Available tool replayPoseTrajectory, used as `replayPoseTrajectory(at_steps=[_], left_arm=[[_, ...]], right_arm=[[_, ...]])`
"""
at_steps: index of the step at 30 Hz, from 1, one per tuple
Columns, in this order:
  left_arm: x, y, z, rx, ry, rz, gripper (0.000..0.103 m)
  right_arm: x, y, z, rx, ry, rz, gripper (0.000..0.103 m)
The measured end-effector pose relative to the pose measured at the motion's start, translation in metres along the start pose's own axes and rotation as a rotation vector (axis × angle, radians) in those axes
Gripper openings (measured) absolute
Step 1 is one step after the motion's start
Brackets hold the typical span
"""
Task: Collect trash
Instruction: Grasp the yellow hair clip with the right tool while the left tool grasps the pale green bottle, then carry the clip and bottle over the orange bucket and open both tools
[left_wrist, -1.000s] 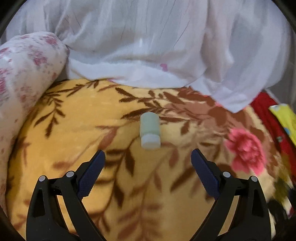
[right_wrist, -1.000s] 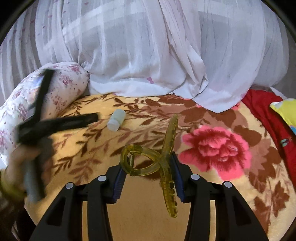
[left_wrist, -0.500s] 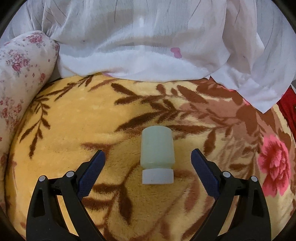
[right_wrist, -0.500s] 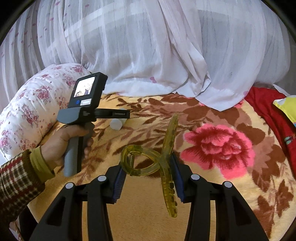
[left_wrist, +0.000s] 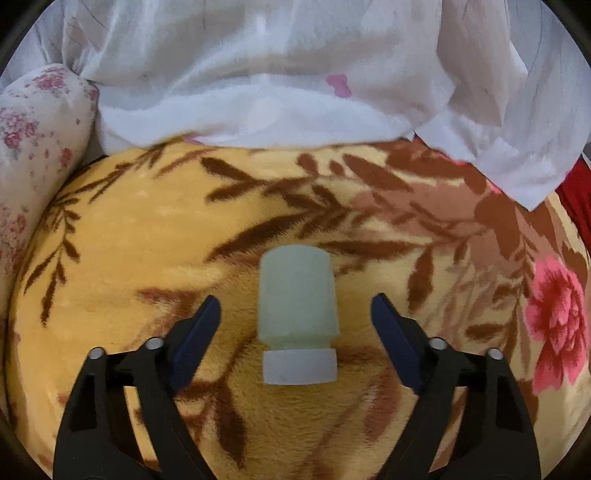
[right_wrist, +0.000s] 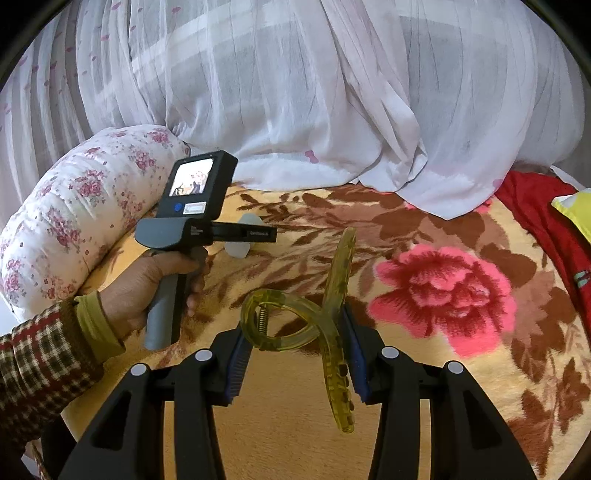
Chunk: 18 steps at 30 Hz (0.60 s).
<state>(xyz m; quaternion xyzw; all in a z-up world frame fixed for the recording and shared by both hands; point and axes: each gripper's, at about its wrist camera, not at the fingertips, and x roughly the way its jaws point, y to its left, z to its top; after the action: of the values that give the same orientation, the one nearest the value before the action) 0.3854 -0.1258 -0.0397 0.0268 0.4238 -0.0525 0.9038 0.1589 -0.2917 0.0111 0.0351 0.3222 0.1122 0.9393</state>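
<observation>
Here, a small pale-green bottle (left_wrist: 297, 295) with a white cap (left_wrist: 299, 366) lies on its side on a yellow blanket (left_wrist: 129, 240) patterned with brown leaves and pink flowers, its cap toward the camera. The left gripper (left_wrist: 295, 314) sits low over it, jaws apart, one blue-padded finger on each side of the bottle and neither touching it.

In the right wrist view, the right gripper (right_wrist: 297, 354) is clamped on a translucent yellow hair clip (right_wrist: 325, 317), held above the blanket with its toothed arm pointing down. The person's left hand (right_wrist: 147, 288), in a plaid sleeve, grips the handle of the left gripper, whose rear screen (right_wrist: 191, 178) glows. A white sticker and small print on that device are too small to read.

A white sheer curtain (right_wrist: 295, 92) drapes behind, a floral quilt (right_wrist: 74, 214) is rolled at the left, and red cloth (right_wrist: 546, 221) lies at the right edge.
</observation>
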Motion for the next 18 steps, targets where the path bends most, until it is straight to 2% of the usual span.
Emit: replayPoseTrajectory(at_steps=[1,2,3,11,18], left_arm=[[0.002,0.0,-0.001,0.002,0.008,-0.005,0.066],[0.003,-0.001,-0.001,0.005,0.014,-0.006,0.058],[0.005,-0.001,-0.002,0.011,0.019,-0.01,0.042],[-0.009,0.008,-0.017,-0.018,0.018,-0.059,0.042],[-0.053,0.026,-0.05,-0.057,-0.006,-0.081,0.042]], right_arm=[[0.0,0.0,0.0,-0.001,0.001,0.0,0.045],[0.0,0.0,0.0,0.002,0.0,0.001,0.045],[0.0,-0.001,0.0,0.002,0.0,0.003,0.045],[-0.001,-0.002,0.001,0.008,-0.002,0.001,0.045],[-0.006,-0.004,0.001,0.008,-0.015,-0.005,0.045]])
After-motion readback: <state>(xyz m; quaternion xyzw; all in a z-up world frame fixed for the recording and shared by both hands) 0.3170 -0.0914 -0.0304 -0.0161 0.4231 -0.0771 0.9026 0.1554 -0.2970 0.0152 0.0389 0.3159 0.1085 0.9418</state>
